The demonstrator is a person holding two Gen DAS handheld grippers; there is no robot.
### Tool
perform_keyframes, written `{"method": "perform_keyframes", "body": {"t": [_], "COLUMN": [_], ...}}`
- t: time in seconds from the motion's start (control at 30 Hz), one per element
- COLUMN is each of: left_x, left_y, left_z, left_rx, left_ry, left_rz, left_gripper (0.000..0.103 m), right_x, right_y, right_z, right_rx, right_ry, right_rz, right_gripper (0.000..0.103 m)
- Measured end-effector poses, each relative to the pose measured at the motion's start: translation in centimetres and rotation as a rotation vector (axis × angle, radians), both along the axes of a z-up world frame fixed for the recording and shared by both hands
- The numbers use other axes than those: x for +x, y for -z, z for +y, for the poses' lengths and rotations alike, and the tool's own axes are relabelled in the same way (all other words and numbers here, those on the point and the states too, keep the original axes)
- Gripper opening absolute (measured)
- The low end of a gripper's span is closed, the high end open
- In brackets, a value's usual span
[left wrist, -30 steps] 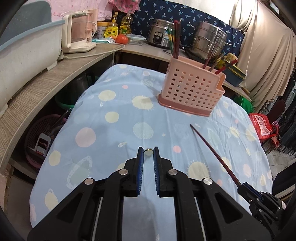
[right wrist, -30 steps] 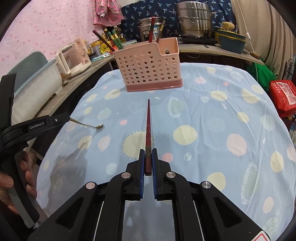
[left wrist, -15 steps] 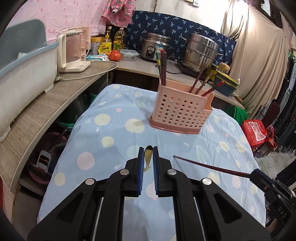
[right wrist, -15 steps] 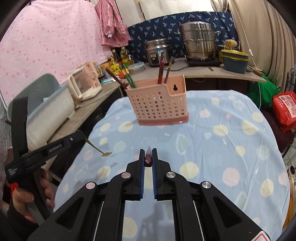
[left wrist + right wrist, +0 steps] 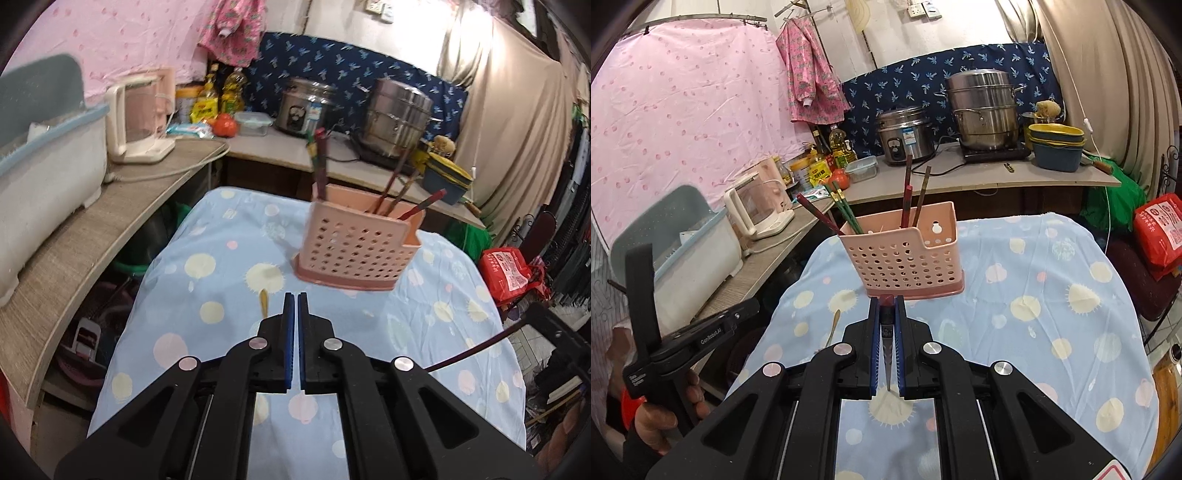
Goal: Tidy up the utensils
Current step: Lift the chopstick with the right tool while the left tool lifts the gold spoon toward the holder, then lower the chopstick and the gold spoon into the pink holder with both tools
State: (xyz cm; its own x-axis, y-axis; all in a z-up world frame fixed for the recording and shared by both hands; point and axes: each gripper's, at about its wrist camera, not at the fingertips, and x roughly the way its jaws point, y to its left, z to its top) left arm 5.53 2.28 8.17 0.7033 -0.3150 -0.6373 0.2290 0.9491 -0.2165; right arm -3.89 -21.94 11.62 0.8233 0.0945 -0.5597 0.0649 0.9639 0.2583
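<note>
Looking along the right gripper [image 5: 886, 301], we see its jaws clamped on a dark red chopstick [image 5: 887, 341] that runs down the narrow slot between the blue pads, its thick end poking out at the tips in the middle of the frame. Just above those tips stands the pink holder [image 5: 905, 262] on the blue spotted tablecloth [image 5: 1052, 332], with several chopsticks leaning in its compartments. At the lower left of that view a hand [image 5: 661, 417] grips the left gripper [image 5: 295, 295]. From its own camera, we find its jaws drawn together to a thin slit with nothing between the pads. A small gold spoon [image 5: 263, 302] shows just left of its left finger, outside the jaws. In the right view the spoon sits against the cloth, apart from the left gripper's tip. We cannot tell whether it rests flat on the cloth.
</note>
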Motion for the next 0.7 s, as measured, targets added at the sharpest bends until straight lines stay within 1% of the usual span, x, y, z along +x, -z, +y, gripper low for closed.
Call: {"method": "perform_keyframes", "body": {"t": [0.07,0.1,0.17,0.2,0.23,0.37,0.5,0.7], "left_x": [0.7,1.2,2.0,2.6,3.1,5.1,7.0,10.6], "left_y": [1.6,2.7,4.1,5.0,5.7,7.6,8.7,10.6], "left_z": [0.8,1.2,1.4,1.4,1.4,0.6,-0.4,-2.9], "left_rx": [-0.011,-0.001,0.007,0.011,0.009,0.019,0.021,0.046], "left_ry": [-0.017,-0.039,-0.046,-0.053,-0.056,-0.053,-0.045,-0.013], "left_rz": [0.038,0.063,0.092,0.116,0.133,0.166,0.194,0.233], "left_gripper": [0.002,0.004,0.015,0.025,0.031,0.034,0.035,0.035], "right_x": [-0.1,-0.2,-0.2,-0.2,-0.1,0.6,1.6,3.9], "right_y": [0.3,0.4,0.4,0.4,0.4,0.4,0.5,0.3], "right_z": [-0.2,-0.3,-0.6,-0.7,-0.8,-1.4,-2.4,-4.9], "right_rx": [0.005,0.008,0.016,0.018,0.02,0.03,0.035,0.044], "right_ry": [0.008,0.012,0.017,0.019,0.021,0.034,0.052,0.105], "right_rz": [0.003,0.002,0.004,0.006,0.006,0.009,0.011,-0.001], "right_gripper": [0.007,0.007,0.007,0.007,0.007,0.007,0.008,0.008]}}
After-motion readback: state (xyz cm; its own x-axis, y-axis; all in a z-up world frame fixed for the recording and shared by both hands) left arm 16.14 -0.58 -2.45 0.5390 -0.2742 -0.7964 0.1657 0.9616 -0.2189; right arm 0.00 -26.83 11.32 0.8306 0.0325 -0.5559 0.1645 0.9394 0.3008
